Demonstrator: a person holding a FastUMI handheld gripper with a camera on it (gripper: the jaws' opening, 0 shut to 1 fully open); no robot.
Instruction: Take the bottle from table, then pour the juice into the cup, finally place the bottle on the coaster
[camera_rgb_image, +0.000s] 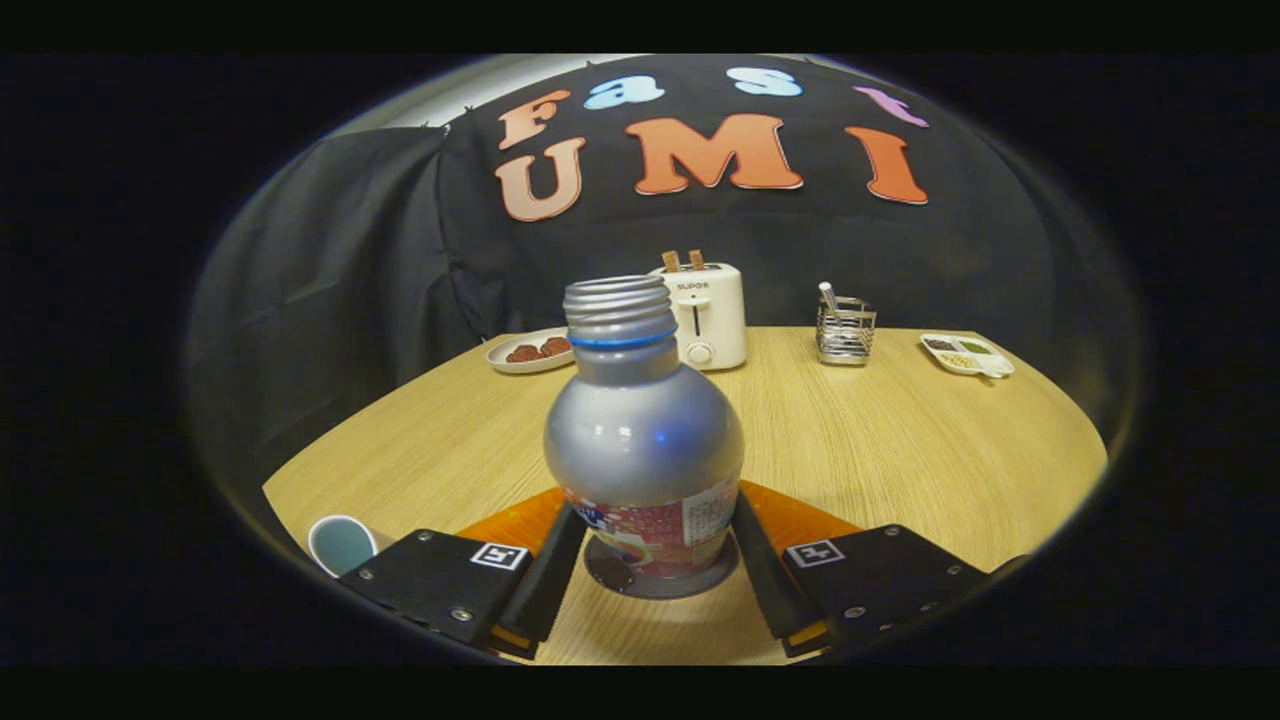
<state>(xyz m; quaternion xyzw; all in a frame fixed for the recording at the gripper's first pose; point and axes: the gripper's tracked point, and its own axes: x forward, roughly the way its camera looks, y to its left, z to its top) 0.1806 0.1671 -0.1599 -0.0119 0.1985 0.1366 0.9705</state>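
We see the jaws (655, 560) set on either side of the bottle (645, 440), one finger (548, 580) against its left flank and the other finger (762, 575) against its right, down at the printed label. Both fingers seem to touch the label band, so the jaws look closed on the bottle, though we cannot tell how hard they press.

The bottle stands upright between the fingers. Its body is silver and rounded, its neck is threaded with a blue ring beneath the threads, and its mouth is uncapped. Its base sits on a dark round coaster (610, 577), whose rim shows just below the label between the two fingers.

Just beside the left finger, at the near edge of the light wooden surface (900, 450), we see a cup (340, 543) with a pale teal inside and a white rim.

Beyond the bottle, well apart from it at the far side of the surface, stands a white toaster (708, 315) with two slices of toast poking up. To its left lies a plate (528, 354) carrying some reddish-brown food. To its right stands a wire holder (845, 330), and further right a white divided dish (966, 354) with small portions in its compartments.
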